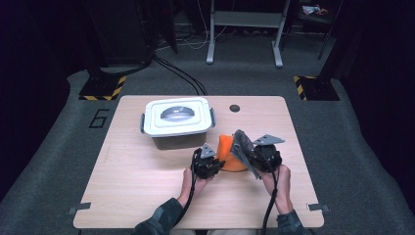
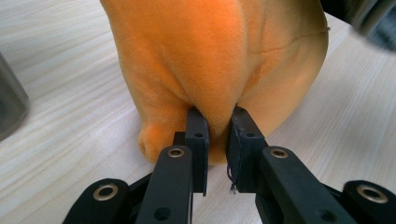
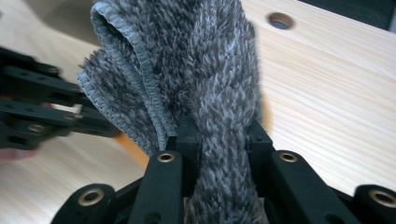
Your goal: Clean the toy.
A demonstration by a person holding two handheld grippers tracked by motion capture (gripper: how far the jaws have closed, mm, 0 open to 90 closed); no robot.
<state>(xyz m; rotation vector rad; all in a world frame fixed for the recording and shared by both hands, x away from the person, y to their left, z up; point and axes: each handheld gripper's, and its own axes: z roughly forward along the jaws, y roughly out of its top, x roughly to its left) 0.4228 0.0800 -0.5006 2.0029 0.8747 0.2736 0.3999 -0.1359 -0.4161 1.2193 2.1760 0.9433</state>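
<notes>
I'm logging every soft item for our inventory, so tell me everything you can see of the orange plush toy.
The orange plush toy is soft, short-piled and bright orange with a faint seam and a small rounded nub at its base. It rests on the wooden table, just in front of the lidded bin. The left gripper pinches a fold of it; the grey fuzzy cloth, held by the right gripper, lies against it.

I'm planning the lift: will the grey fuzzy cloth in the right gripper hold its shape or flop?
Probably floppy: the grey cloth bunches into soft folds where the right gripper pinches it. It looks light, a thin pile fabric with a stitched hem. The fuzzy surface should grip rather than slip, though loose parts may drape over the orange plush beside it.
</notes>
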